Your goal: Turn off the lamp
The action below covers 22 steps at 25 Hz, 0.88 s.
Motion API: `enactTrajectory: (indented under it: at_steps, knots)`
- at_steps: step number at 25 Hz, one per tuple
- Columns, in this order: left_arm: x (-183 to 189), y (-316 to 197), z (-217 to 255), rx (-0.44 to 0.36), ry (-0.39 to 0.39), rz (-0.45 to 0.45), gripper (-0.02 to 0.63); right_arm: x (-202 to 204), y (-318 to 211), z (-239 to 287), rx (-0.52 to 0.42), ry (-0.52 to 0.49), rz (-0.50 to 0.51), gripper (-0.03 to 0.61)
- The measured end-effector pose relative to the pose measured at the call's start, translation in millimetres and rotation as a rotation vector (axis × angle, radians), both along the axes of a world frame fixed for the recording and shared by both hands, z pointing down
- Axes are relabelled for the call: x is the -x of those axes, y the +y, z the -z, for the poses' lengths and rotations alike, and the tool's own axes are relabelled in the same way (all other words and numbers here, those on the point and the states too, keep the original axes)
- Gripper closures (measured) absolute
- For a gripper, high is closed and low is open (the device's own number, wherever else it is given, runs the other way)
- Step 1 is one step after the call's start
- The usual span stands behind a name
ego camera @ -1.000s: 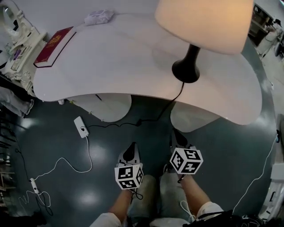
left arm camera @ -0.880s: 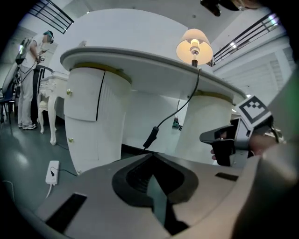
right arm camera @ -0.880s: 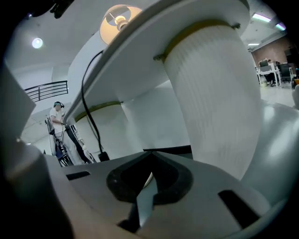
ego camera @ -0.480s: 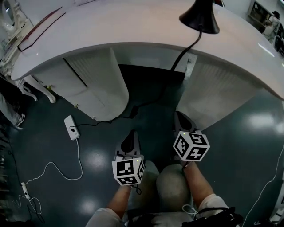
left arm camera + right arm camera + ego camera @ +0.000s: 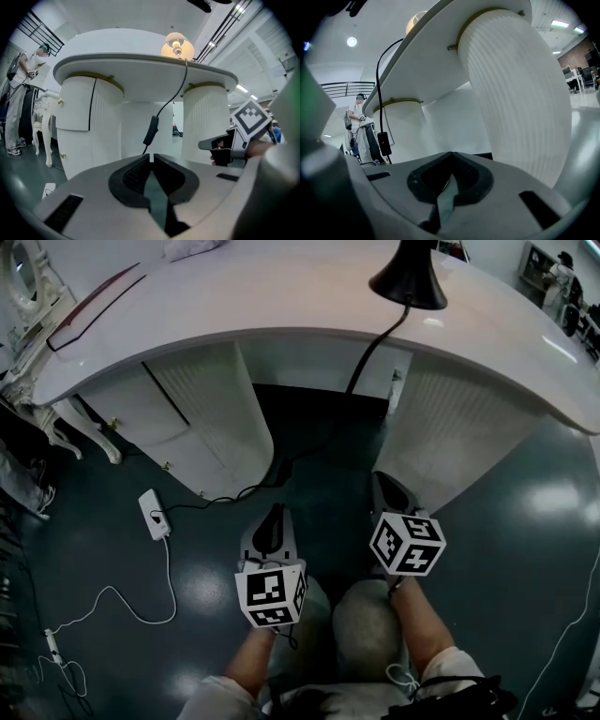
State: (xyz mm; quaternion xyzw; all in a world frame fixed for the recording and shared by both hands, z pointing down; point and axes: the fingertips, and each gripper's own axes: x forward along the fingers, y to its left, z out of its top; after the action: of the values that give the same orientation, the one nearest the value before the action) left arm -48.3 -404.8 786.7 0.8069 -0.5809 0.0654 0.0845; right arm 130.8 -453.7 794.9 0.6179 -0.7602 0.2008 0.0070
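The lamp's black base [image 5: 409, 277] stands on the white desk; its shade [image 5: 177, 45] glows lit in the left gripper view. A black cord [image 5: 373, 345] drops over the desk edge, with an inline switch [image 5: 151, 130] hanging in the kneehole, also seen as the switch [image 5: 384, 143] at the left of the right gripper view. My left gripper [image 5: 270, 531] is shut and empty, pointing at the switch from a distance. My right gripper [image 5: 387, 491] is shut and empty beside the right pedestal [image 5: 520, 108].
The white desk [image 5: 281, 306] rests on two ribbed pedestals [image 5: 211, 418]. A red book [image 5: 89, 307] lies on the desk's left end. On the dark floor lie a white power strip [image 5: 151, 513] and cables [image 5: 112, 592]. A person [image 5: 21, 93] stands at the far left.
The head view has tipped down: the lit shade has left it and the desk's front and kneehole now show. Both grippers have sunk lower before the desk, still shut.
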Motion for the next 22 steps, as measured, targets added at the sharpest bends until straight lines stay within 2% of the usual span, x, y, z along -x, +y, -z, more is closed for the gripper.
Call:
enactTrajectory:
  at_steps: [4,6,9,16,22]
  knots:
    - [1.4,-2.4,8.1,-0.011,-0.029,-0.009,0.598,4.9,3.4,-1.8,0.005,-0.004,0.003,0.58]
    - [0.7,-5.5,11.5,-0.012,-0.048,-0.025,0.53,8.4,3.1,-2.3,0.006,-0.005,0.009,0.58]
    - [-0.7,-12.6,17.4,-0.013,-0.07,-0.05,0.501,12.7,1.1,-4.2,0.007,-0.01,0.014,0.58]
    - [-3.6,-31.0,36.1,-0.037,-0.129,-0.103,0.482,17.2,-0.3,-11.3,0.022,-0.003,0.017,0.58]
    - [-14.1,-43.1,47.7,-0.062,-0.139,-0.15,0.482,16.7,-0.1,-12.8,0.023,0.001,0.004,0.58]
